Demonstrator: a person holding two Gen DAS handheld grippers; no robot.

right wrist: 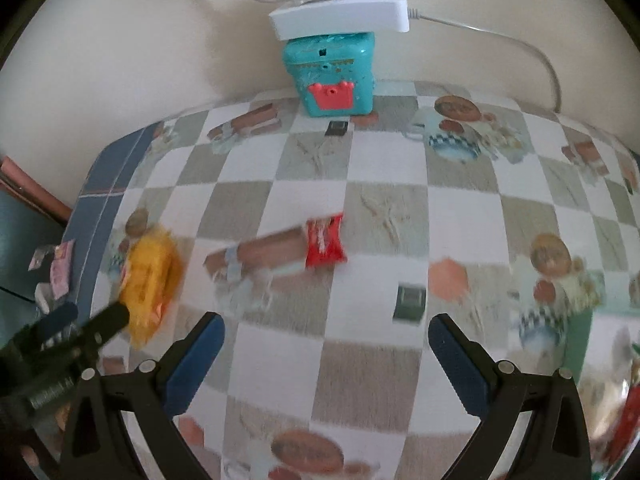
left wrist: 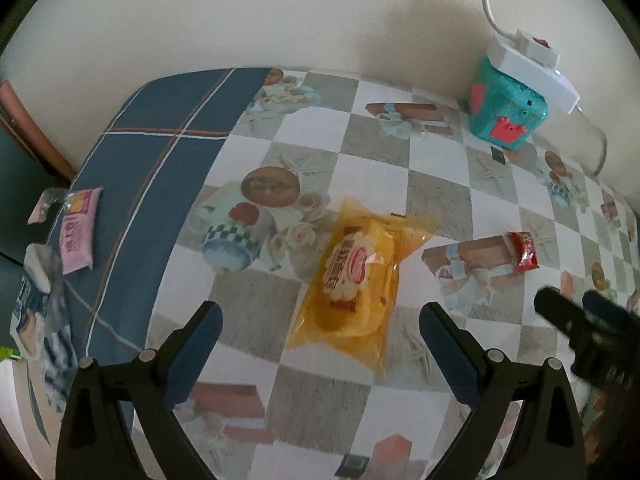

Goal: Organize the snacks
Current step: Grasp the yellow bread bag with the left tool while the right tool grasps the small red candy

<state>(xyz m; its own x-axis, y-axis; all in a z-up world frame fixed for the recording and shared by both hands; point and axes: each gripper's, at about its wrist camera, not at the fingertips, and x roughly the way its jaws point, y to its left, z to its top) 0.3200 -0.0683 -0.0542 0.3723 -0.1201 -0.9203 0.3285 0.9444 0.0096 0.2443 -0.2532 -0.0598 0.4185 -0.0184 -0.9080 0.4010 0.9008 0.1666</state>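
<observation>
The left gripper (left wrist: 320, 332) is hanging spread wide and empty just above the yellow pastry packet (left wrist: 352, 276), which is lying flat near the middle of the checked tablecloth (left wrist: 380, 152). The right gripper (right wrist: 326, 344) is likewise splayed and holding nothing, with the small red candy wrapper (right wrist: 325, 242) lying ahead of its fingers, well apart from them. A pink snack packet (left wrist: 78, 232) is sitting on the blue border at the table's left edge, beside some clear wrappers overhanging that edge. A teal toy box (right wrist: 334, 76) with a white power strip (right wrist: 340, 10) on top is standing at the far edge against the wall. The likely risk is the slick, crinkly film: closing on the packet's loose margin alone could let it slip out, while pinching its middle hard could crush the pastry. The two grippers are also working close together and could collide.
</observation>
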